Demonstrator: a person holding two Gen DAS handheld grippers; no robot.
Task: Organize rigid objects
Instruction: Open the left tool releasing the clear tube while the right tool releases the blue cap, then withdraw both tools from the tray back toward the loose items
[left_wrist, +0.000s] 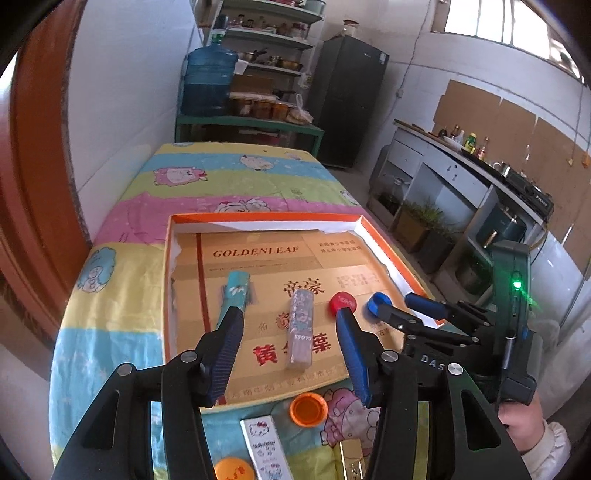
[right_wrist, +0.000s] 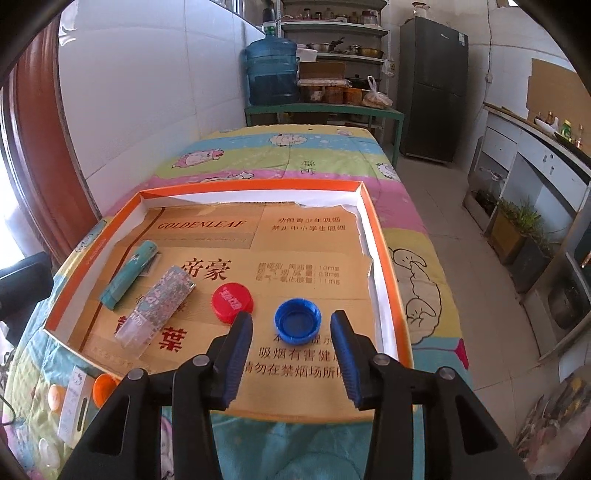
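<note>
Your left gripper (left_wrist: 288, 321) is open with nothing between its pads, hovering over the near part of the tray (left_wrist: 266, 218); the clear patterned tube (left_wrist: 300, 332) lies flat on the tray floor in line with the gap, untouched. Your right gripper (right_wrist: 291, 325) is open too, empty, with the blue cap (right_wrist: 297, 320) sitting hollow side up on the tray floor just ahead of its tips, not pinched. Red cap (right_wrist: 232, 301) lies just left of the blue one, apart. Teal tube (right_wrist: 129, 275) lies beside the clear tube, further left in the tray. Tray sits on the cartoon cloth (left_wrist: 207, 177) of the tabletop. Outside the tray, near edge: orange cap (left_wrist: 308, 409), white card (left_wrist: 264, 446), second orange cap (left_wrist: 233, 469), gold box (left_wrist: 351, 459). Your hand (left_wrist: 524, 424) holds the right gripper's handle.
</note>
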